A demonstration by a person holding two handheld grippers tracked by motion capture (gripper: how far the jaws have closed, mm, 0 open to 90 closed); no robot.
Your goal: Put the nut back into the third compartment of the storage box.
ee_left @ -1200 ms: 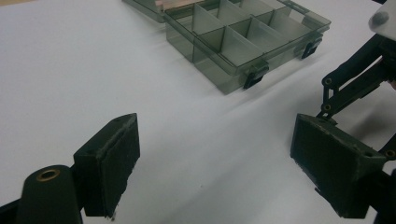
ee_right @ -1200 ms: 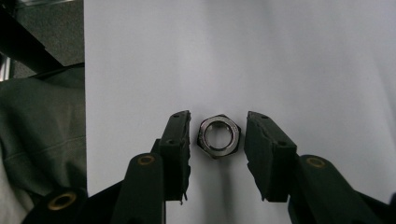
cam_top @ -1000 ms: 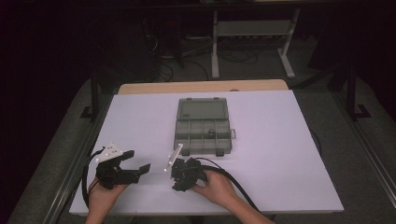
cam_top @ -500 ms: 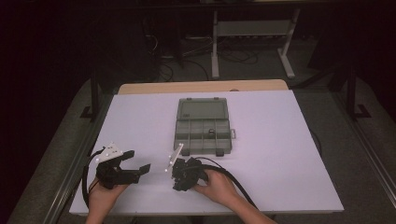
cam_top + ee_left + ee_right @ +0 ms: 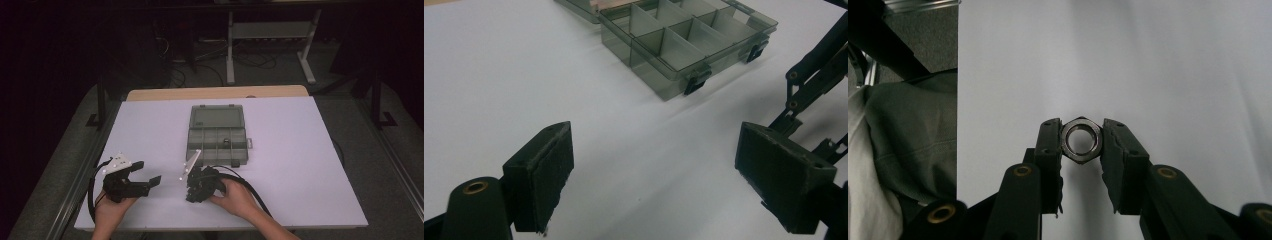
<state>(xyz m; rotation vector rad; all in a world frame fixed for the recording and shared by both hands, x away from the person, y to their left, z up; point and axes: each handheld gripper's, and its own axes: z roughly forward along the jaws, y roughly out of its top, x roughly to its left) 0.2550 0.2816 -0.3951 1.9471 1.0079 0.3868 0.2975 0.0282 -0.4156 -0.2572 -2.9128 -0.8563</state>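
Two grippers are sitting low at the near edge of the white table [image 5: 300,150], each in one of the person's hands. The right gripper [image 5: 1081,145] is pinching a steel hex nut [image 5: 1081,140] between its jaws, which are closed in on two opposite flats; the nut is standing on edge, its bore facing straight back at the right gripper view's camera, so its short axis is running along the jaws and its flat faces are lying across them. Below it is bare table, with the table's edge and a grey cloth to the left in that view. In the high view this gripper [image 5: 192,192] is resting just in front of the compartment box [image 5: 218,134], whose lid is lying open toward the far side and whose long side is running away from the person. The left gripper [image 5: 150,172] is holding its jaws wide apart with nothing between them, its pads [image 5: 544,175] hovering over bare table near the box's latched corner [image 5: 694,85]. Compared with half a second and one second ago, both grippers, both hands and the box are staying where they were; nothing is visibly shifting.
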